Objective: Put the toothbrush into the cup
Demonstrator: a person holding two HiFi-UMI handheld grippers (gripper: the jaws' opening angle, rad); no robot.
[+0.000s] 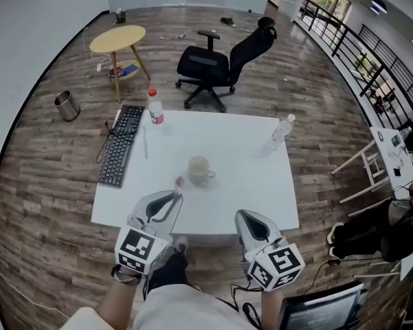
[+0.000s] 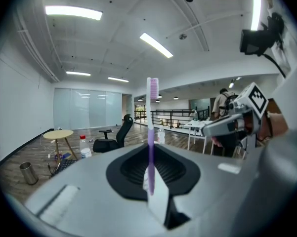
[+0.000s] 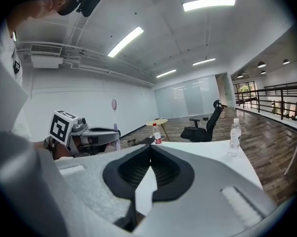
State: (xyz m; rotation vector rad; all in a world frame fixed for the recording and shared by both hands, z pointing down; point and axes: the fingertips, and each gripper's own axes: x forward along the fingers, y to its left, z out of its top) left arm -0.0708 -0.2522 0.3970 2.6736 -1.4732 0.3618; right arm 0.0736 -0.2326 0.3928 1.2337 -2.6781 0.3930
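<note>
Left gripper, low over the white table, clamps a slim purple toothbrush upright; right gripper jaws pressed together, empty.

Head view: toothbrush handle is hidden under left gripper; only the head end is seen, by the cup. Cup's inside is too small to be told. Forearms and a screen are cut off at btm edge.

Left gripper view: brush's lower end is covered btwn the jaws; cup is blocked by gripper body.

Right gripper view: brush handle is hidden behind left gripper; bottle label can't be read, too small.
</note>
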